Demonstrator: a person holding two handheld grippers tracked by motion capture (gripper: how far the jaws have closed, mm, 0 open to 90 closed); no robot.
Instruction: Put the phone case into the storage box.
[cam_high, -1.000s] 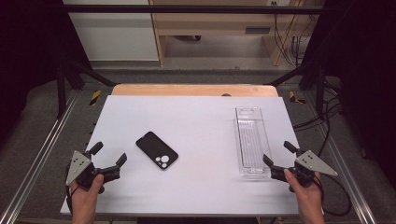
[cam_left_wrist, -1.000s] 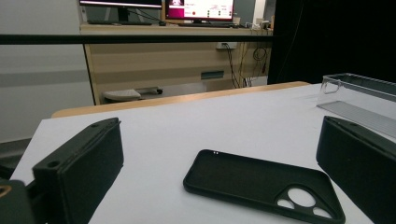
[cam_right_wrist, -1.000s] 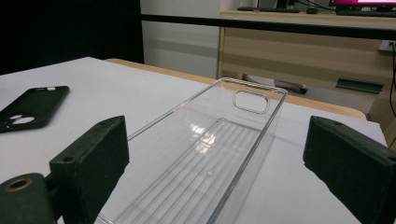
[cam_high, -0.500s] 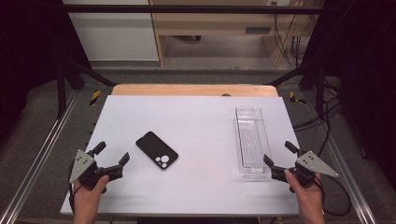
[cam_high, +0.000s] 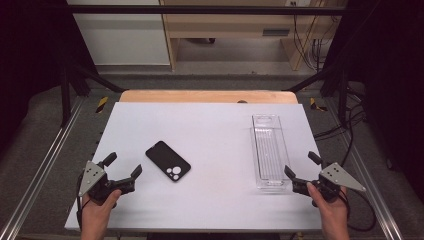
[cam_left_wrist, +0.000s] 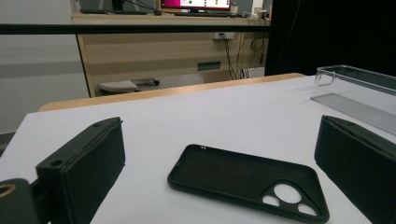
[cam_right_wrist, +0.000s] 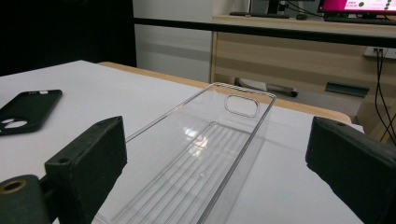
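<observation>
Fingers on both grippers were spread wide, the left gripper (cam_high: 122, 166) having crept closer to the phone case (cam_high: 168, 167) lying left of the clear tray (cam_high: 269, 150), so probably about to grab it.

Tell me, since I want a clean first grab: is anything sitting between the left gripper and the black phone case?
Nothing visible. The left gripper is open and faces the black phone case across bare white table. In the left gripper view the case lies flat between the two jaws, untouched. The clear tray sits far off by the right gripper.
</observation>
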